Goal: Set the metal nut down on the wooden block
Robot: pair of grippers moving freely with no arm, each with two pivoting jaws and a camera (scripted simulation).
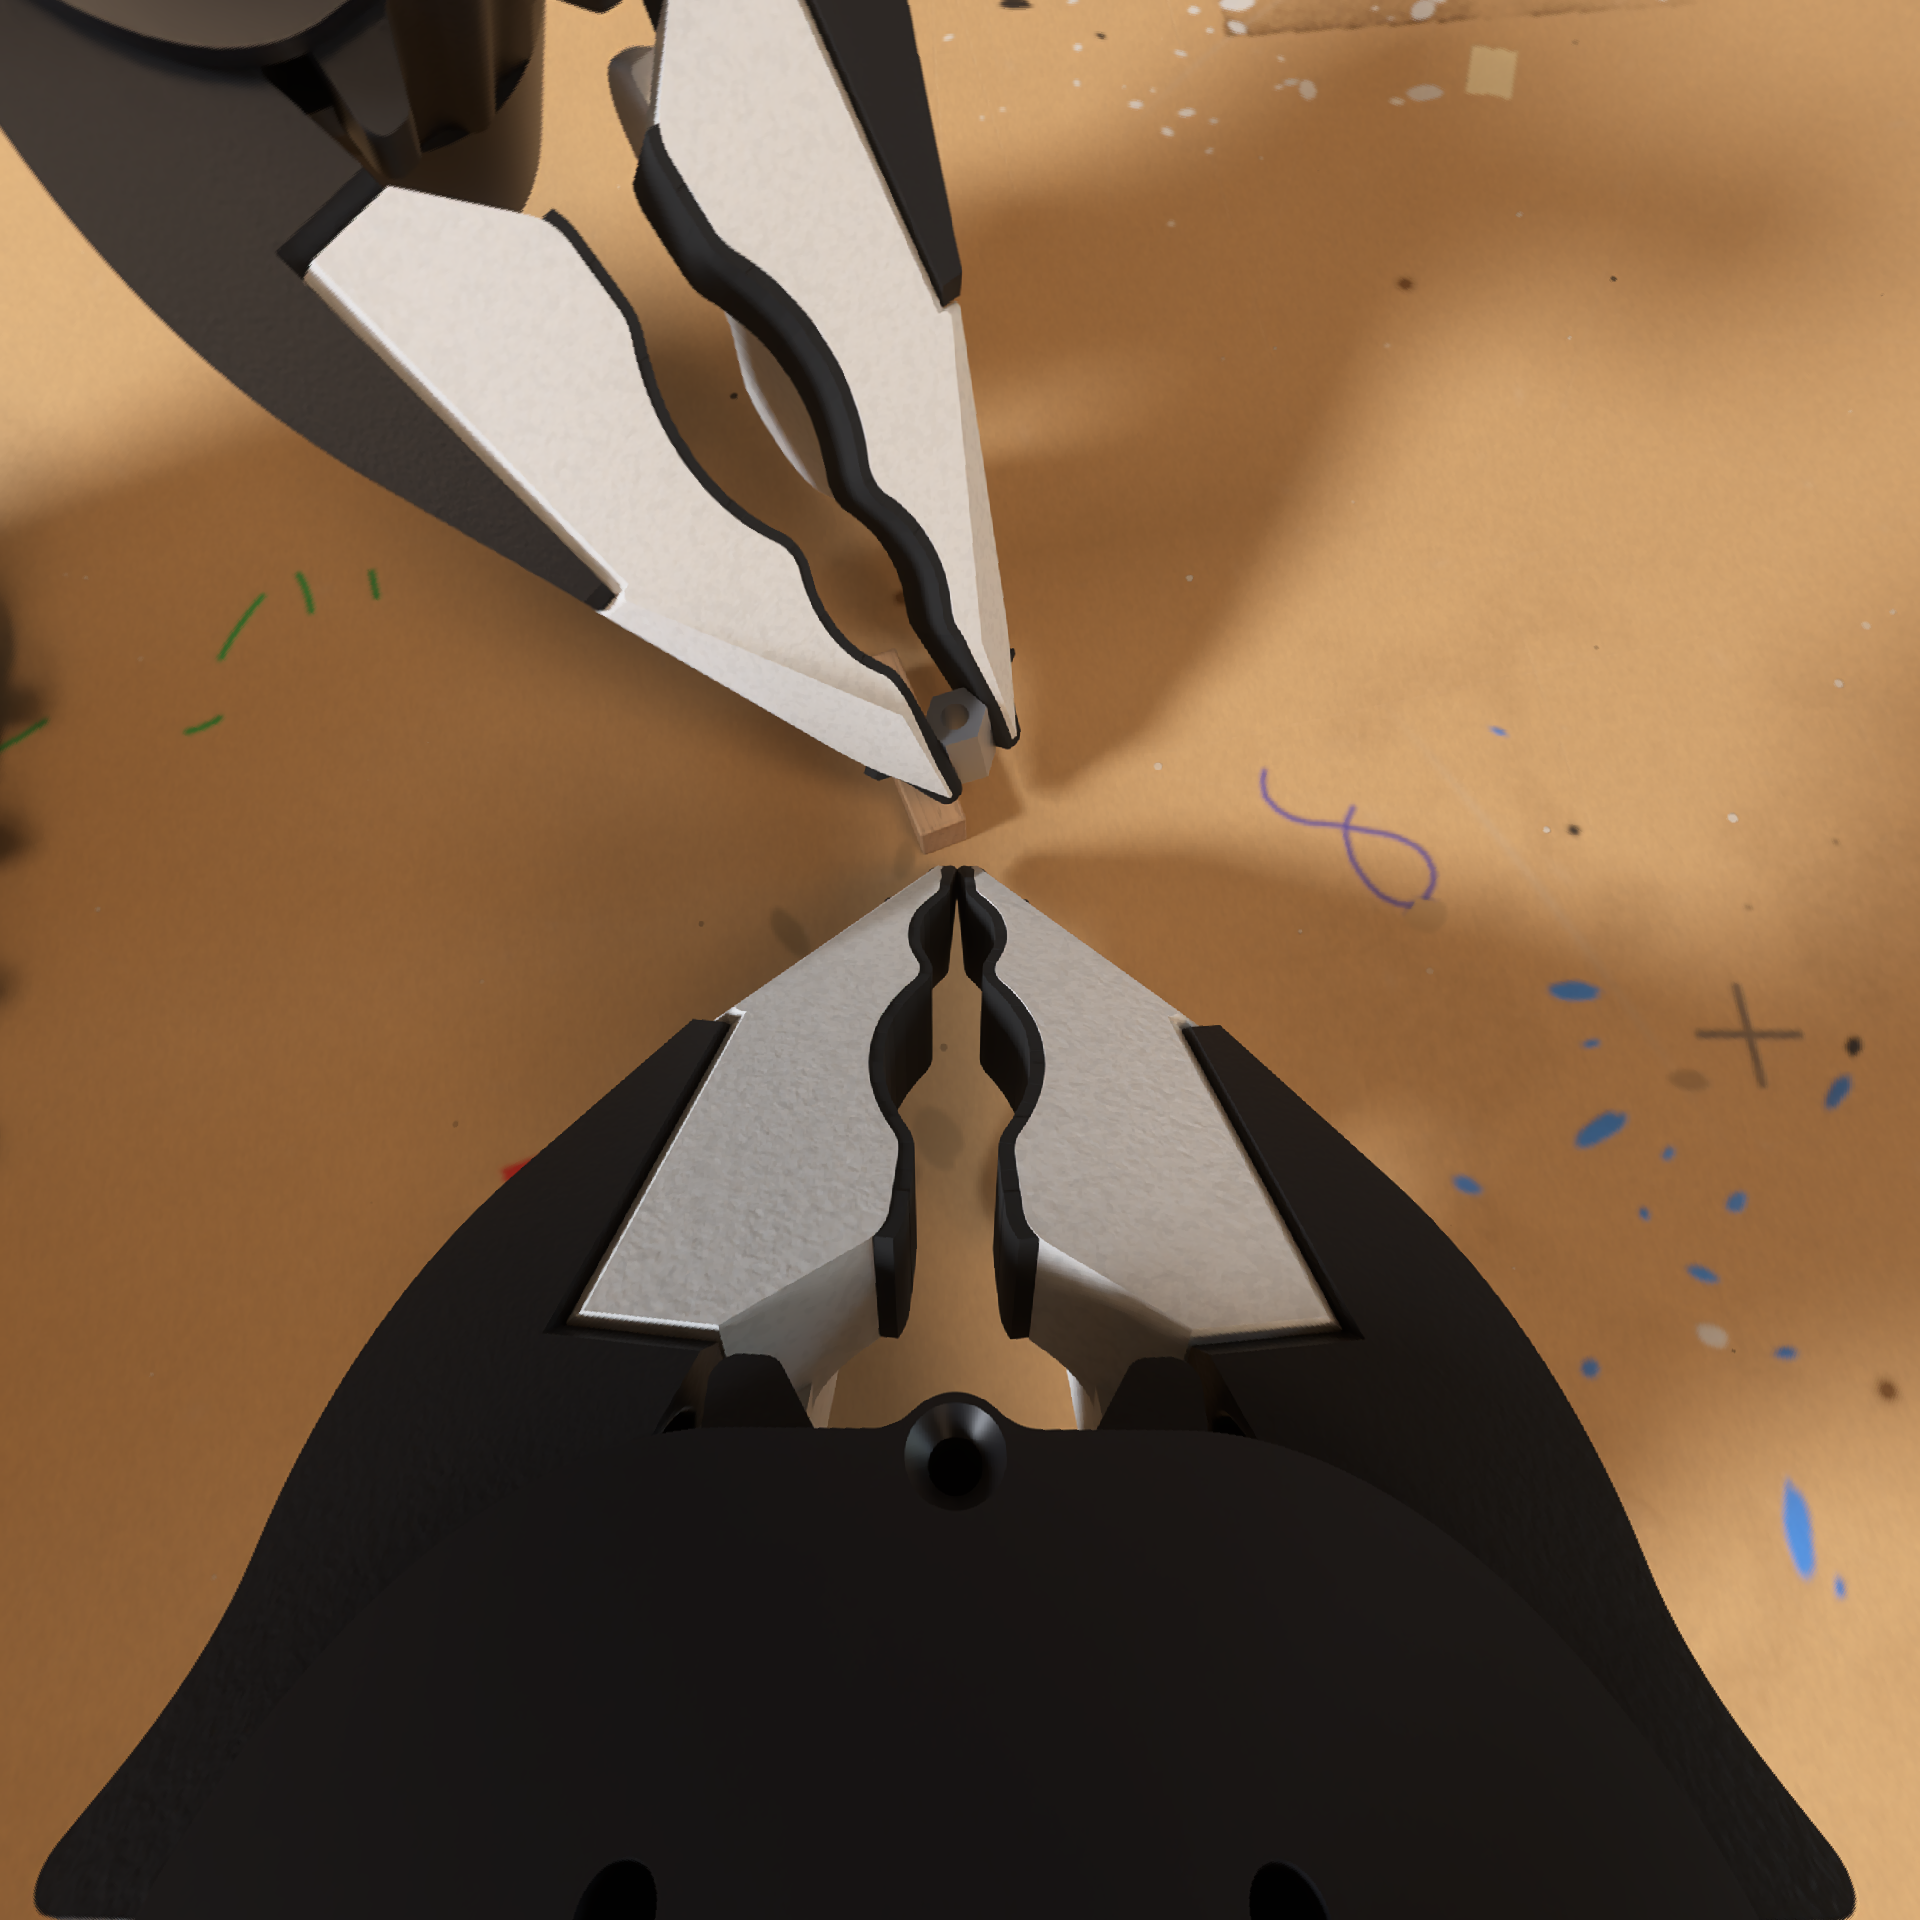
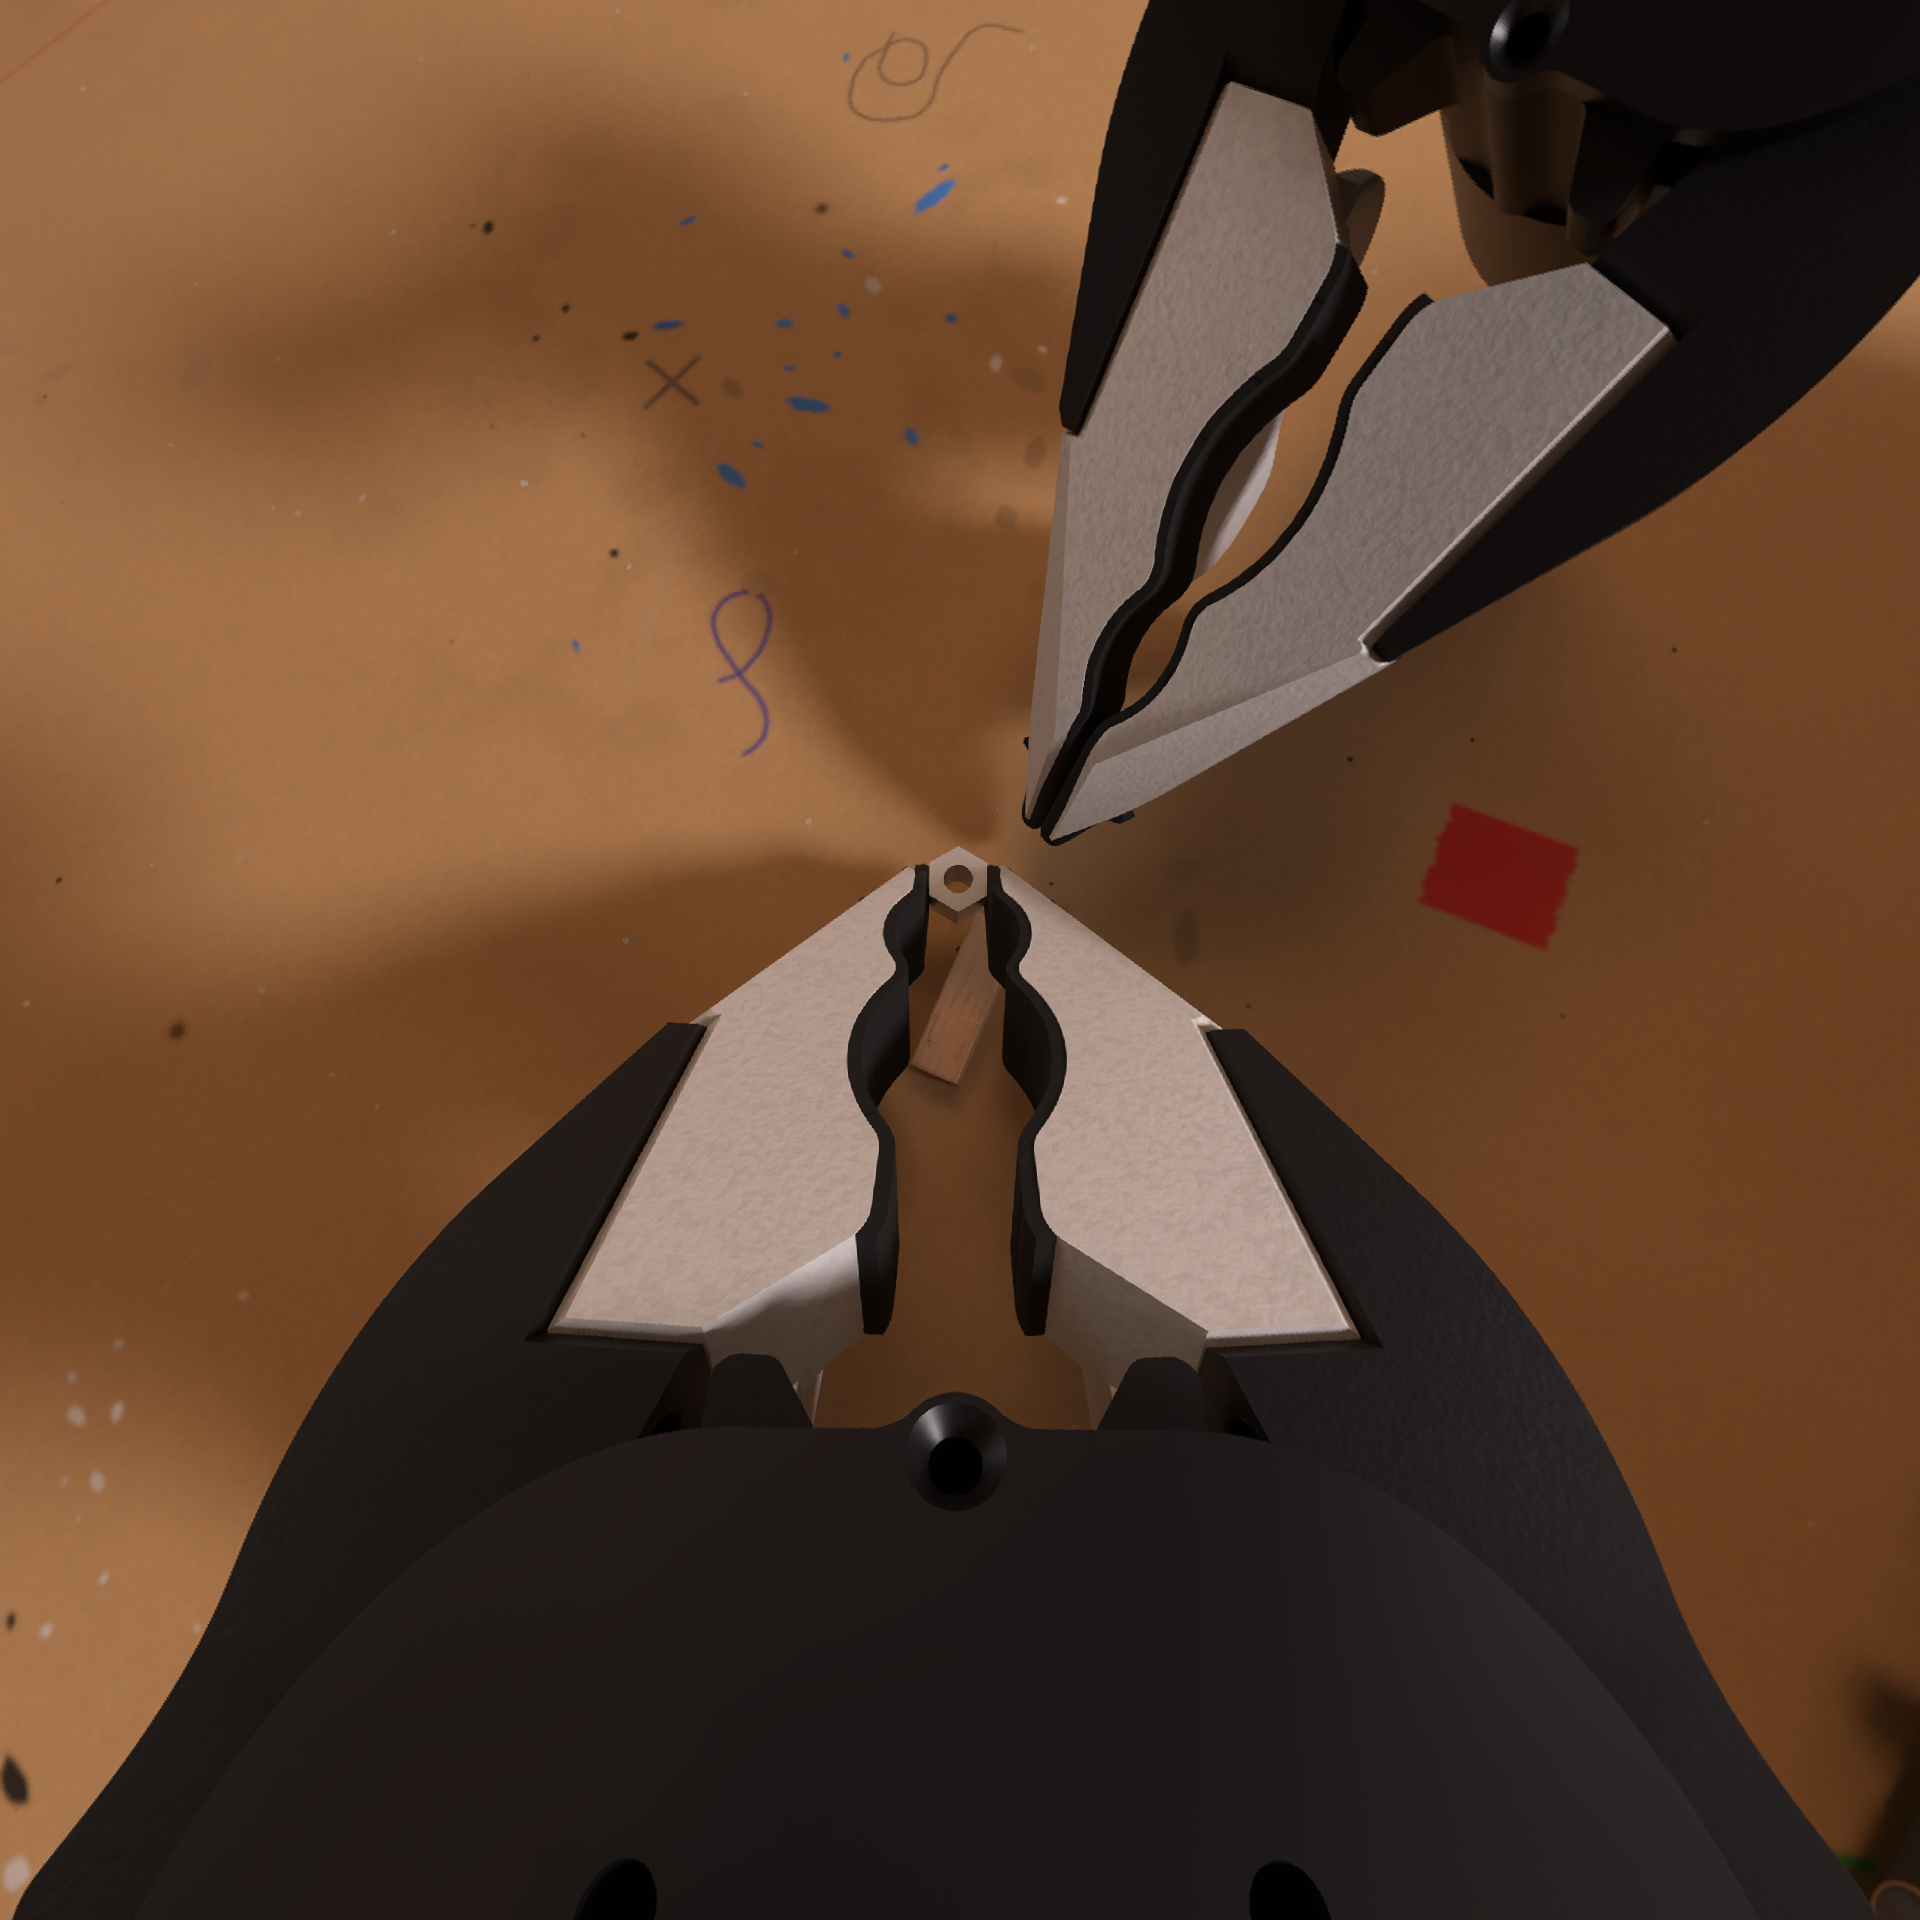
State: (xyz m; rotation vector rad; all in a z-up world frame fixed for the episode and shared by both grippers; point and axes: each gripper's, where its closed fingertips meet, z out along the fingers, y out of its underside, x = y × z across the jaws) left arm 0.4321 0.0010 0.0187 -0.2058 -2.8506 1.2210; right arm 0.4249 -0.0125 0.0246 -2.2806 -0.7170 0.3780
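Note:
My right gripper [image 2: 957, 881] is shut on the metal nut [image 2: 957, 883], a small grey hexagon with a round hole, held at its fingertips. The wooden block [image 2: 953, 1013], a small pale slab, lies on the tabletop directly under the nut and shows between the right fingers. In the left wrist view the right gripper [image 1: 975, 750] comes in from the upper left with the nut [image 1: 958, 727] just above the block [image 1: 940, 819]. My left gripper [image 1: 956, 875] is shut and empty, its tips close to the block's near end. It also shows in the right wrist view [image 2: 1042, 826].
The brown tabletop [image 1: 1455, 468] carries paint specks, a purple squiggle [image 1: 1351, 842], a pencil cross [image 1: 1751, 1034] and green strokes [image 1: 244, 623]. A red patch [image 2: 1496, 875] lies to the right in the right wrist view.

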